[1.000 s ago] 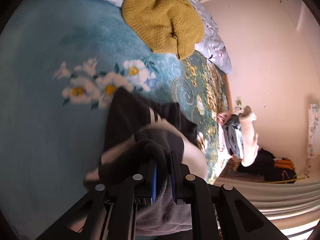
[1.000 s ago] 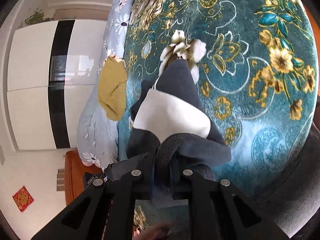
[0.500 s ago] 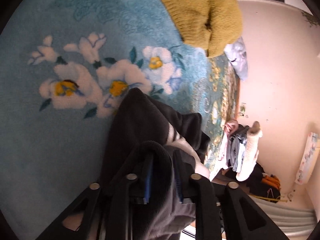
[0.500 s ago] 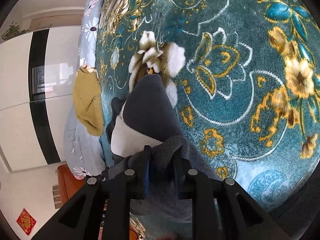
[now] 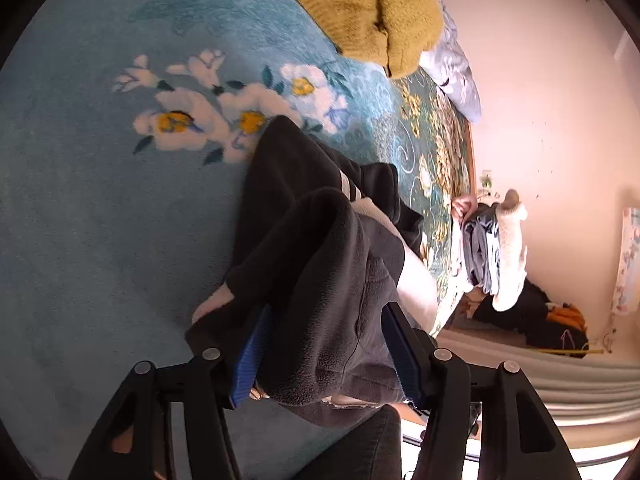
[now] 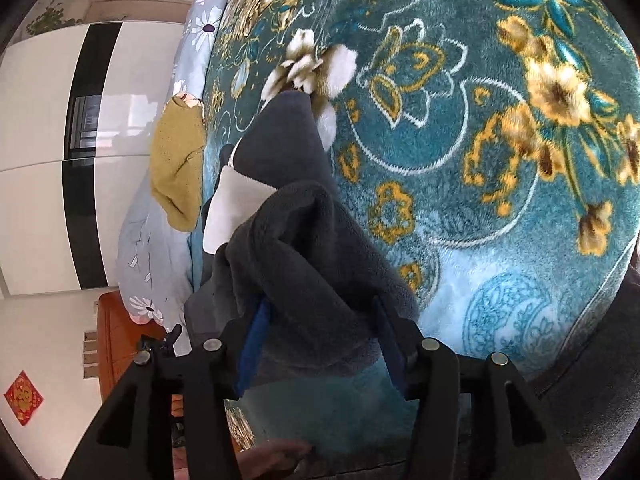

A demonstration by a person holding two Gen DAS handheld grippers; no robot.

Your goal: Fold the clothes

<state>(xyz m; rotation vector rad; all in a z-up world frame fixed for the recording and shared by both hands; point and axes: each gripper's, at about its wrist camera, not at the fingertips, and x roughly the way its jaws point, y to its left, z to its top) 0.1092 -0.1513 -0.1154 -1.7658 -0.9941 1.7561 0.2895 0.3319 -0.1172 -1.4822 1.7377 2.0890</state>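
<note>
Both grippers have their jaws spread wide. In the left wrist view, the left gripper sits at the bottom centre with a bunched fold of the dark grey fleece garment lying loose between its blue-padded fingers. The garment, with a cream panel and white stripes, runs up to the frame's middle across the teal floral blanket on the bed. A mustard knit sweater lies at the top, and a stack of folded clothes sits at the right. In the right wrist view, the right gripper likewise straddles a slack fold of the garment at lower centre; the sweater is at the left.
</note>
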